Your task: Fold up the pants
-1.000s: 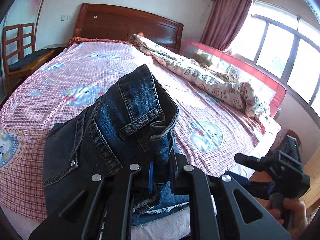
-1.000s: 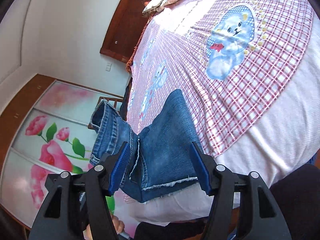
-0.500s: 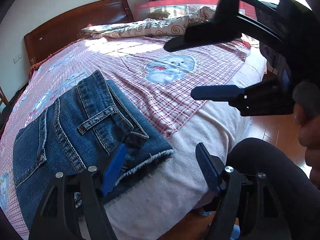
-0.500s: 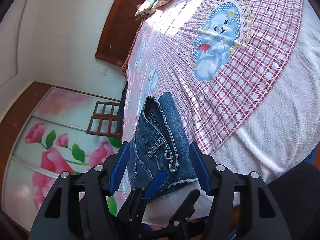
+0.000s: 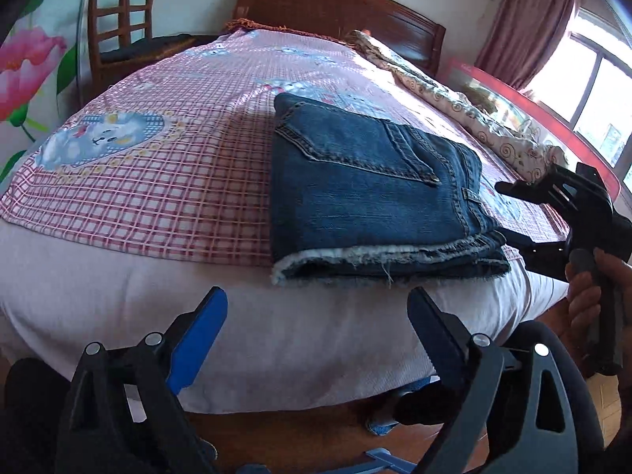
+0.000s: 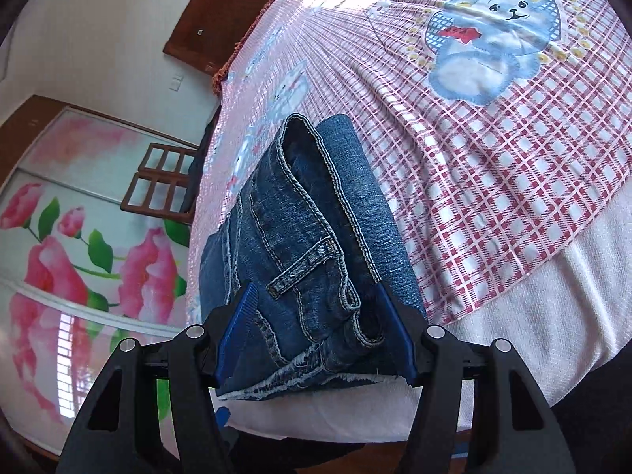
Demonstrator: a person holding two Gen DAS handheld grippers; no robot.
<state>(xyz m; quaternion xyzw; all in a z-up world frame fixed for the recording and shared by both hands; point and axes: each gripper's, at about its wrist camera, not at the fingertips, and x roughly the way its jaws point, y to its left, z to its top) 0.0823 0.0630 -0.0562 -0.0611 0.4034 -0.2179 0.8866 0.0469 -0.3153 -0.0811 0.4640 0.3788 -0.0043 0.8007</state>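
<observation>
A: Left gripper (image 5: 316, 328) let go and backed off the folded jeans (image 5: 375, 197), jaws opening, empty.

B: Right gripper (image 6: 316, 331)?

A: Nearer, clamping the jeans' frayed end at the bed's (image 5: 276, 339) near edge; long axis toward the headboard (image 5: 335, 0).

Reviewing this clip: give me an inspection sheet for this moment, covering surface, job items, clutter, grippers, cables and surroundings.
Surface: bed with pink checked sheet, bear prints.
Job's things: jeans folded into a flat stack near the bed's front edge.
Clutter: rumpled quilt along the far side.
Grippers: left gripper jaws opening, nothing between them; right gripper closed around the stack's edge.
Cables: nothing seen.
Surroundings: wooden headboard, chair, flowered wardrobe door, curtained window.
</observation>
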